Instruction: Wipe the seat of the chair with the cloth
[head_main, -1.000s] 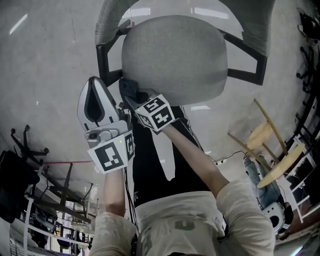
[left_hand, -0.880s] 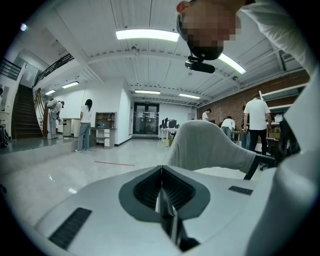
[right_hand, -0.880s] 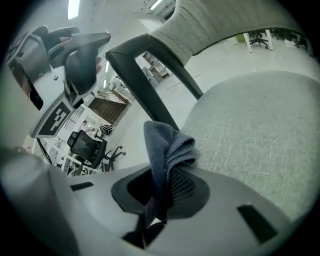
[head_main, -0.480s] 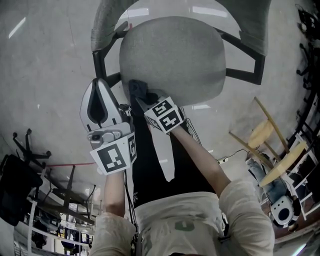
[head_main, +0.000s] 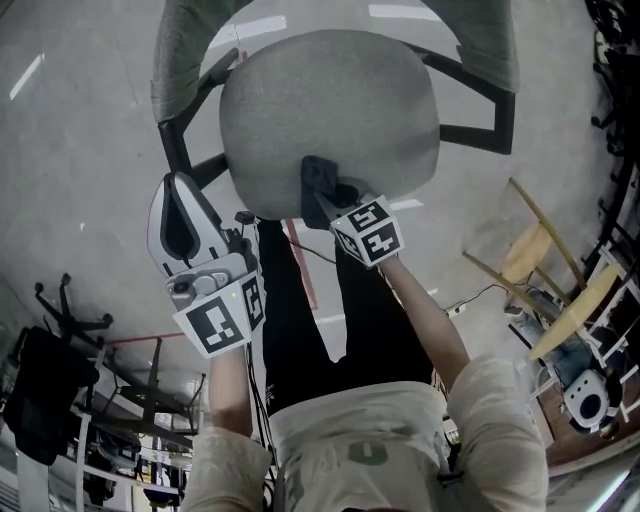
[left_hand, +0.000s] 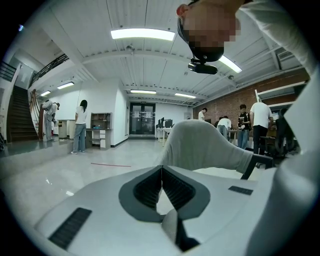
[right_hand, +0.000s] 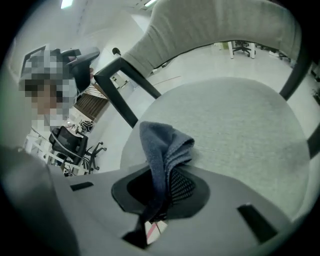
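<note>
A grey fabric chair seat (head_main: 330, 115) fills the top of the head view, with its grey backrest (head_main: 180, 55) and black frame beyond. My right gripper (head_main: 322, 195) is shut on a dark blue cloth (head_main: 318, 180) at the seat's near edge. In the right gripper view the cloth (right_hand: 162, 150) sticks up from between the jaws, its folded end over the seat (right_hand: 240, 125). My left gripper (head_main: 180, 200) hangs left of the chair, off the seat, its jaws closed together with nothing between them (left_hand: 161, 172).
A wooden frame (head_main: 545, 290) lies on the concrete floor (head_main: 70, 150) to the right. Black office chairs (head_main: 60, 320) stand at the lower left. A red floor line (head_main: 300, 270) runs under the seat. The person's legs stand right before the chair.
The right gripper has carried the cloth rightward along the seat's near edge, from the left corner toward the middle. The left gripper has dropped slightly and stays beside the chair.
</note>
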